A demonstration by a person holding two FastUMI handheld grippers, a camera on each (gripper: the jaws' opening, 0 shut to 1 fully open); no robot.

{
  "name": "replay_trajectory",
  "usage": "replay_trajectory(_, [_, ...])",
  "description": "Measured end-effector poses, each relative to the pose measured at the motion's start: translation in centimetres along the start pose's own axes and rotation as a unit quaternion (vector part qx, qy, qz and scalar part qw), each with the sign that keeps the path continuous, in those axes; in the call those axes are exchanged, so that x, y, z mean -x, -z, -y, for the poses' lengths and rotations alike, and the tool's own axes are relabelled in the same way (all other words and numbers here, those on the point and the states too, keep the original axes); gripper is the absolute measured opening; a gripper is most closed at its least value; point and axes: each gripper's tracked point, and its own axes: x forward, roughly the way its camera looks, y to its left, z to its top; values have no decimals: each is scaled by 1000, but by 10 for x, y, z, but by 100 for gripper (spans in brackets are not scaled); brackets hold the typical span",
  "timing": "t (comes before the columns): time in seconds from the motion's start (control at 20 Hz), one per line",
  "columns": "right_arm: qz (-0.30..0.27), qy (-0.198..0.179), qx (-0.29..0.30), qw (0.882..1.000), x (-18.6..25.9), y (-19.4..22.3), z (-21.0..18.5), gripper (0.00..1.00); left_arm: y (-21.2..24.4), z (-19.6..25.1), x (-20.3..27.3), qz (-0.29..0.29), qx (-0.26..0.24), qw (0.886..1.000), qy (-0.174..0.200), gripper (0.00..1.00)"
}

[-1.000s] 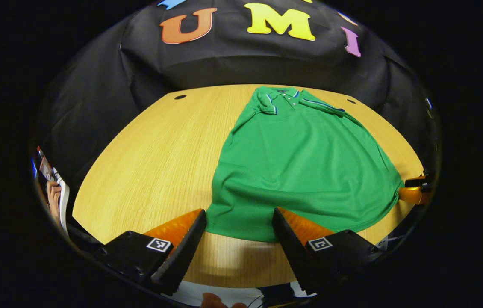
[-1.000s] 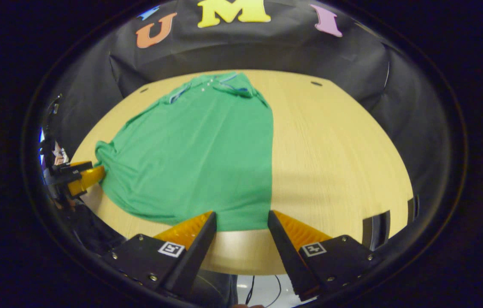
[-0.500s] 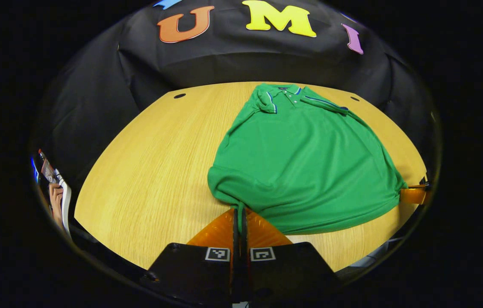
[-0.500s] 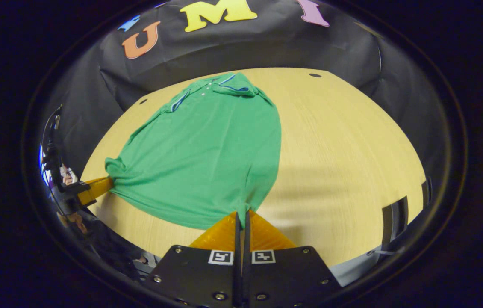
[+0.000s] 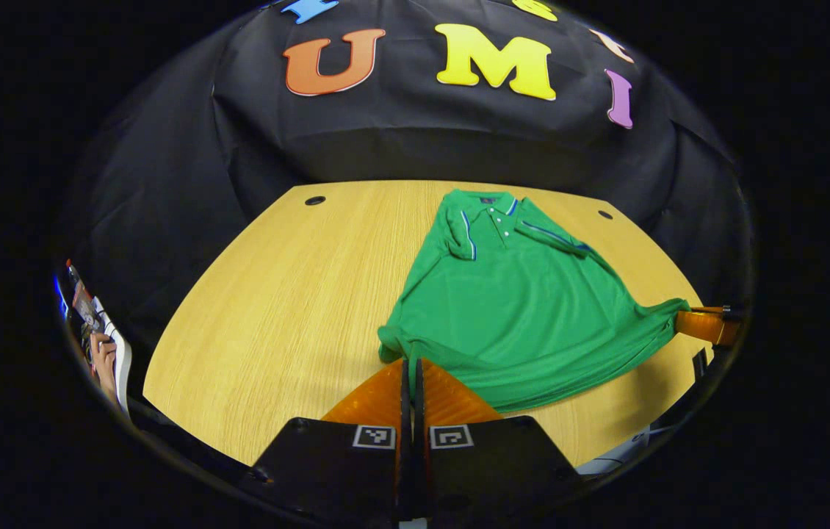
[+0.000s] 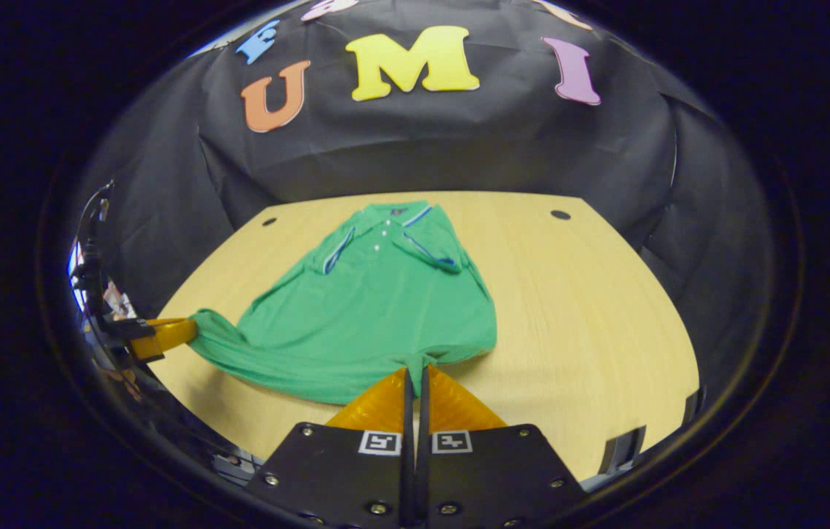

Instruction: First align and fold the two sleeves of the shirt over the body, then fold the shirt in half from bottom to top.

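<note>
The green shirt (image 5: 525,308) lies on the wooden surface (image 5: 275,308), collar at the far side, both sleeves folded over the body. Its near hem is lifted and bunched at both corners. My left tool (image 5: 409,367) is pressed together, pinching the hem's left corner; my right tool (image 6: 415,371) pinches the right corner. The black booth wall (image 6: 459,147) stands beyond the far edge.
</note>
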Motion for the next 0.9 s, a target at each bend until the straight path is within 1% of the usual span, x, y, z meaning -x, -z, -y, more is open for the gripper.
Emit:
replay_trajectory(0.05, [10, -4, -2, 1000, -5, -19, 2, 1, -17, 2, -1, 9, 5, 1000, 0, 3])
replay_trajectory(0.1, [21, -7, -6, 1000, -8, -37, 4, 1, -32, 4, -5, 18, 8, 1000, 2, 0])
replay_trajectory(0.15, [29, -10, -7, 1000, -13, -53, 6, 1, -48, 6, -9, 26, 11, 1000, 4, 3])
replay_trajectory(0.25, [43, -10, -5, 999, -23, -81, 12, 1, -77, 11, -21, 40, 19, 999, 9, 3])
replay_trajectory(0.5, [68, -12, 9, 998, -52, -136, 22, 1, -135, 15, -49, 65, 22, 998, 7, 3])
replay_trajectory(0.9, [98, -18, 9, 995, -104, -211, 25, 1, -208, 11, -104, 88, 23, 996, 5, 3])
